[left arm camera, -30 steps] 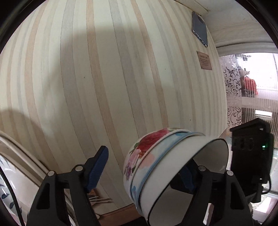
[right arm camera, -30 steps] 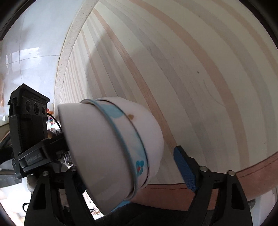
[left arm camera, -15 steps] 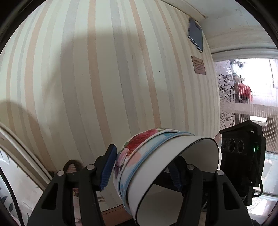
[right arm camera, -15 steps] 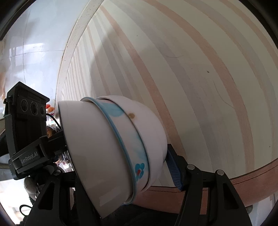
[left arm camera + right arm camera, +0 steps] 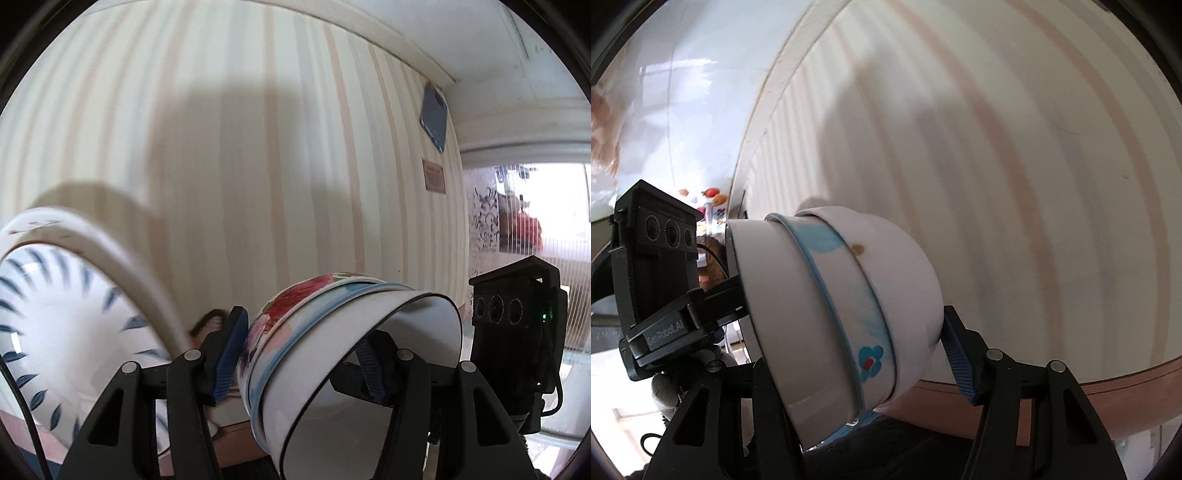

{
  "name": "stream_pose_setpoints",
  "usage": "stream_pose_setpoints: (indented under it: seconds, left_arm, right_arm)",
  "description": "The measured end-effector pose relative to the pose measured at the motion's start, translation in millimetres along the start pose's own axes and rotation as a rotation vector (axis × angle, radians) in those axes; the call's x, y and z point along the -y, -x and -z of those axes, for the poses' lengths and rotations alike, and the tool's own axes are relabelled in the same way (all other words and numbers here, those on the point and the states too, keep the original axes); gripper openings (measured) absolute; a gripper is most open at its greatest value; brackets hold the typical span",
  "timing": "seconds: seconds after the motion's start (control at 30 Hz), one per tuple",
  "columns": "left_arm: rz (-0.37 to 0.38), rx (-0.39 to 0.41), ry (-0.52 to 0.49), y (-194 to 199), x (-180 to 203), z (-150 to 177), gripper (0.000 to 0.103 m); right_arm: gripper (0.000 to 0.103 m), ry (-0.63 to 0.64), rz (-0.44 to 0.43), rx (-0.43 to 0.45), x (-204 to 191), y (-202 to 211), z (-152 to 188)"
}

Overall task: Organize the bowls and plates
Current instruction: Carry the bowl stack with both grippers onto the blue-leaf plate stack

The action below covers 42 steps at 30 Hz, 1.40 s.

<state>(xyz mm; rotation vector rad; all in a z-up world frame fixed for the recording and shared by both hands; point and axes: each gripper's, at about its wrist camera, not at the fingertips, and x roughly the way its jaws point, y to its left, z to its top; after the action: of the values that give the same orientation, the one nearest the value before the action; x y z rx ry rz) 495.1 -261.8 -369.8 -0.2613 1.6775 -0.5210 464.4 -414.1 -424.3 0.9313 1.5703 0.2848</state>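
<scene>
While tilted, nested bowls point(image 5: 332, 332) sit clamped between both grippers.

Striped wall point(image 5: 258, 166), small plaque point(image 5: 434, 180), window point(image 5: 535, 221)

Your left gripper point(image 5: 299, 354) closed on the stacked bowls point(image 5: 332, 354). A leaf-patterned plate point(image 5: 66, 332) came into left view

Rose-patterned bowl point(image 5: 291, 314), blue-leafed plate point(image 5: 66, 325)
</scene>
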Motion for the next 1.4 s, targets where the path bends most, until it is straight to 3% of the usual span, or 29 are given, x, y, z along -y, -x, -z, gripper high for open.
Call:
stream_pose_setpoints:
  seconds: [0.33,0.63,0.97,1.4]
  left_arm:
    - [-0.013,0.070,0.017,63,-51,-1,0.054]
    - [-0.047,0.101,0.064,83,-106,-1,0.054]
    - [-0.075,0.099,0.098,83,-144,1,0.054]
    - [-0.084,0.091,0.099,78,-157,1,0.054]
  right_arm:
    - [0.061,0.054,-0.030,-0.013,-77,-41,2]
    - [0.061,0.085,-0.054,-0.051,-118,-104,-1]
    - [0.061,0.106,-0.048,-0.094,-130,-144,-4]
    - [0.061,0.118,-0.016,-0.109,-134,-153,-6]
